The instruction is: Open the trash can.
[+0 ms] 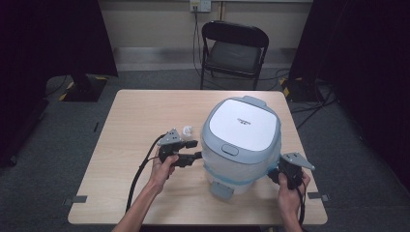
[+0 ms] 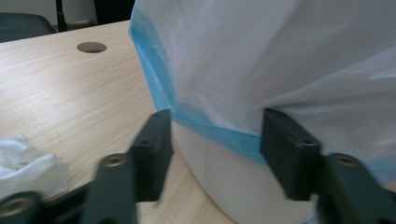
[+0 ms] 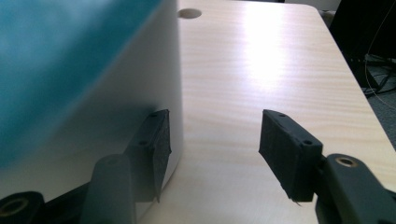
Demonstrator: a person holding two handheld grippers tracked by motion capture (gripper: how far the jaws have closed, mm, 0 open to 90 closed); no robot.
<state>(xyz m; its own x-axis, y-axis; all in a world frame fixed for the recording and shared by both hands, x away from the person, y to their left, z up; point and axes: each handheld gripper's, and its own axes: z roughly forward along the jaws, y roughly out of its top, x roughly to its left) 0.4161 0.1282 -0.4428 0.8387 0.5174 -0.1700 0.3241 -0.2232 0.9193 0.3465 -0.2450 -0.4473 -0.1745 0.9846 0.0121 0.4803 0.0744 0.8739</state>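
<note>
Down at the near edge, the right gripper point(image 1: 276, 175) sits tight against the right flank of the white bin point(image 1: 240, 140), jaws apart with bare wood between them (one jaw right beside the bin's wall). Across on the bin's left side, the left gripper point(image 1: 195, 150) has its jaws parted, astride the blue-edged plastic bag point(image 2: 280, 60) draped over the bin. The bin stands right of centre on the wooden table point(image 1: 140, 111). A crumpled tissue point(image 1: 187, 130) lies just beyond the left gripper. Farther back stands a folding chair point(image 1: 233, 50).
</note>
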